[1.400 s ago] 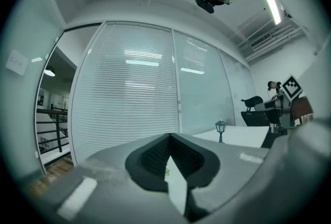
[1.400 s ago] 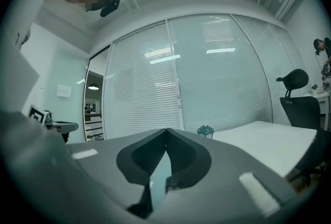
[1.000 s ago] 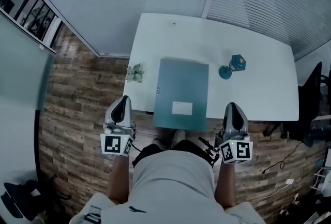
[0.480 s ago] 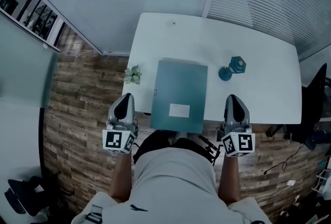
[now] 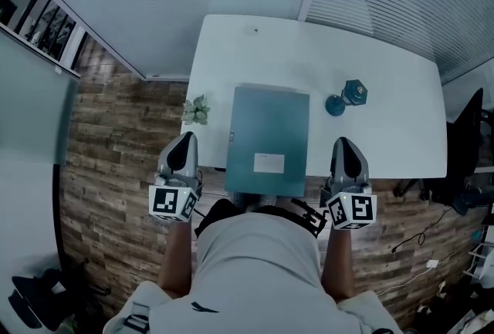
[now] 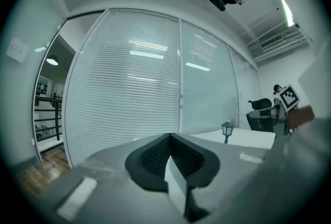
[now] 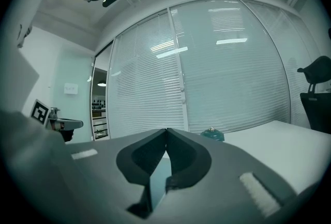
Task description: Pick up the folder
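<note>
A teal folder (image 5: pixel 270 138) with a white label lies flat on the white table (image 5: pixel 386 124), its near end reaching the table's front edge. My left gripper (image 5: pixel 184 146) hovers off the table's front left corner, left of the folder, shut and empty. On the other side my right gripper (image 5: pixel 347 151) sits at the front edge, right of the folder, also shut with nothing in it. Both point toward the table. In the left gripper view the closed jaw tips (image 6: pixel 169 136) meet in front of the blinds; the right gripper view shows its tips (image 7: pixel 166 131) together too.
A small potted plant (image 5: pixel 196 110) stands at the table's left edge near my left gripper. A teal lantern ornament (image 5: pixel 354 92) and a round teal piece (image 5: pixel 335 106) sit right of the folder. A black office chair (image 5: pixel 465 141) stands at the right. Glass walls with blinds lie beyond.
Both grippers have edged slightly forward toward the table's front edge; the folder and other objects have stayed put.
</note>
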Tool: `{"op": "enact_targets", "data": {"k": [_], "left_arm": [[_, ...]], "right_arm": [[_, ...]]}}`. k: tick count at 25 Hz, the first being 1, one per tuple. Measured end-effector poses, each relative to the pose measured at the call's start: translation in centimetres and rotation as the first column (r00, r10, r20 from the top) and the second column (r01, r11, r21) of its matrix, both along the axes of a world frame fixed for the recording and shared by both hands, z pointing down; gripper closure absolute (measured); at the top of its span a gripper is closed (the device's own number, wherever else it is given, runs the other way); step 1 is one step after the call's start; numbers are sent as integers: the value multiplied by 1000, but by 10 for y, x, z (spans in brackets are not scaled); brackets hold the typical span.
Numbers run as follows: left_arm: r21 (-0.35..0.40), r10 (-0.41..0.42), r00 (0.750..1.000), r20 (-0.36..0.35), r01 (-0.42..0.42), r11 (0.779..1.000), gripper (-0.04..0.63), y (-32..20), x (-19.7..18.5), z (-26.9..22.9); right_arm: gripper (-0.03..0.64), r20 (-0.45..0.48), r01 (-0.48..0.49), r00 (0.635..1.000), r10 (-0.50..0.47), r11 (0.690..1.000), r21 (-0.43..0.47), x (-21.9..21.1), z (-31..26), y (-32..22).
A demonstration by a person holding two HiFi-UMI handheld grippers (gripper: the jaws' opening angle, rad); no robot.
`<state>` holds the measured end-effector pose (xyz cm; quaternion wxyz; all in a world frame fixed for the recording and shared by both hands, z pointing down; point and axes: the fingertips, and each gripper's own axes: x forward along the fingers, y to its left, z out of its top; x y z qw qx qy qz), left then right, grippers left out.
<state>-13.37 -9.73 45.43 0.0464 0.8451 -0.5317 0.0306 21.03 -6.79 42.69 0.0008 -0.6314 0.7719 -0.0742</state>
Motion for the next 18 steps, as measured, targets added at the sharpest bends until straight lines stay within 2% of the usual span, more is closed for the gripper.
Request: {"op": "enact_targets", "data": {"k": [7,10,12,14,16,18], "left_arm": [[-61,33,999,-9,-33,998,592,-7,12,17],[-129,54,998,-30,-58,990,592,-12,19,33],[-189,69,994,-80,-83,978,591,-16,26,45],[-257,92,989,-120,-120,959,500,-20,35,59],[-319,115,984,-132,-153,935,446,-25,44,73],[-383,152,977,-148,-198,902,380,-28,57,88]], "right_arm": [[617,12,-21,1000,21,1000,-16,0,8,3],[617,19,-26,999,26,999,-28,0,15,3],[617,20,-27,999,27,999,-37,0,19,2],[617,21,-27,999,28,999,-46,-1,23,1],[617,24,-26,999,27,998,-54,-3,27,0],[617,25,-23,999,24,998,-63,-6,31,-1]]}}
